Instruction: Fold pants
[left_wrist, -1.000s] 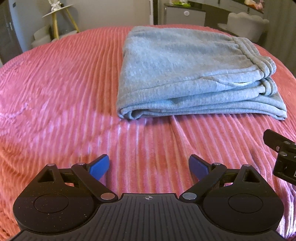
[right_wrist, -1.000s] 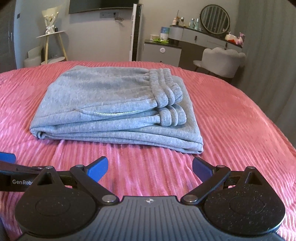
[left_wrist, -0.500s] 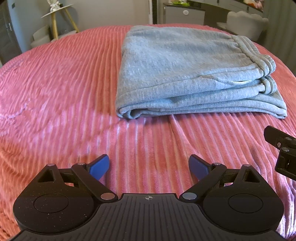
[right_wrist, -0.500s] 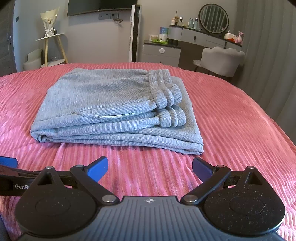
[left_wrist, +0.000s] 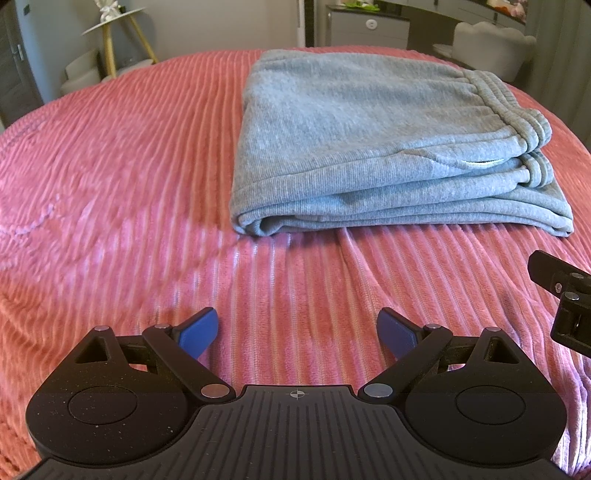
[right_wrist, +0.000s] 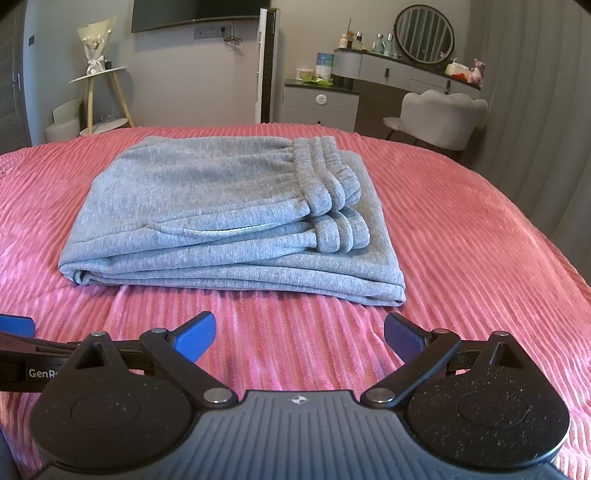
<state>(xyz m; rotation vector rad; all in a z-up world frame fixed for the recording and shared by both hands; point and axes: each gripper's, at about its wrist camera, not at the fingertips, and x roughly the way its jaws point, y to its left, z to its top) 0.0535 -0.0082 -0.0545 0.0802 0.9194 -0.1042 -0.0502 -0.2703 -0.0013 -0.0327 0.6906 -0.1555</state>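
Comparing with a moment ago, little has changed: the gray pants lie in the same folded stack on the pink ribbed bedspread, and both claws hang back at much the same spot short of the near fold. The left claw has its blue-tipped fingers spread wide apart, gripping nothing and touching no cloth — only bedspread shows between them. The right claw is likewise spread wide and empty, its fingers above the bedspread just short of the pants' front edge. The pants sit mid-bed, folded into several layers, the ribbed waistband doubled over on the stack's right side. Beyond the bed stand a dresser with a round mirror and a white chair.
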